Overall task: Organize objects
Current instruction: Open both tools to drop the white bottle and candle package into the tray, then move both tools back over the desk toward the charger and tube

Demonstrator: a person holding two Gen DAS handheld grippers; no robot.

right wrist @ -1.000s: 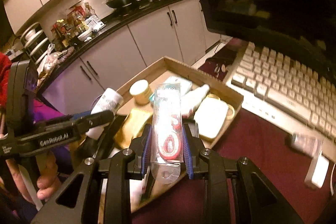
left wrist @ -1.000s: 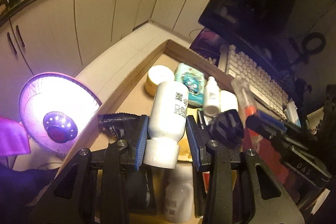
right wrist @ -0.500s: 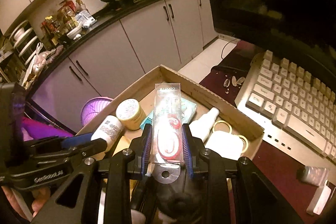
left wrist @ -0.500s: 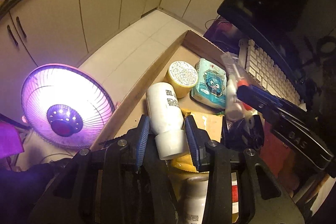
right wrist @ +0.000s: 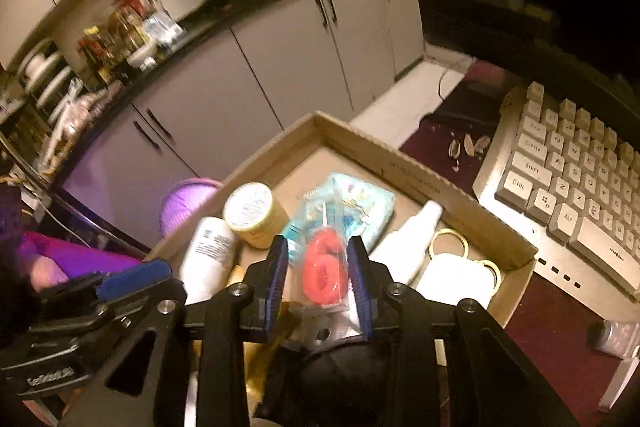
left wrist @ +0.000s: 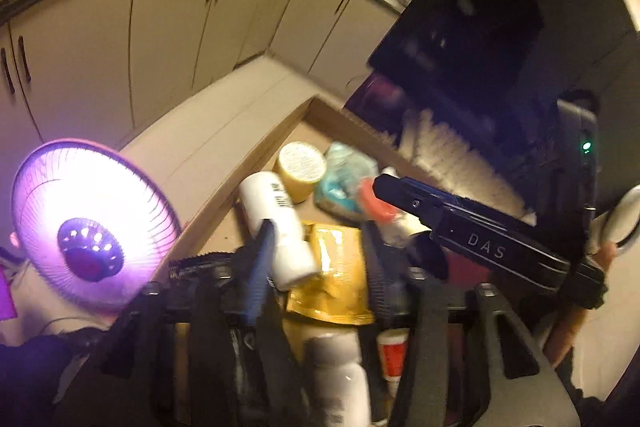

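Holding, R: your right gripper (right wrist: pixel 319 277) w/ jaws clenched on the clear candle pack (right wrist: pixel 325 259), red "6" inside, above the cardboard box (right wrist: pixel 416 171).
L: your left gripper (left wrist: pixel 316 263) jaws spread wide, gripping nothing; white bottle (left wrist: pixel 276 227) lies in box betw. them, against the left pad.
Box contents: yellow-lidded jar (right wrist: pixel 253 213), blue wipes pack (right wrist: pixel 360 205), gold pouch (left wrist: pixel 336 271), white spray bottle (right wrist: pixel 412 239).
Worktop: keyboard (right wrist: pixel 576 179) beside box.
Floor: lit heater (left wrist: pixel 84 227), purple glow.

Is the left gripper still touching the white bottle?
Cannot tell. In the left wrist view the left gripper is wide open over the white bottle; the right finger is clear, but the blurred left finger overlaps it.
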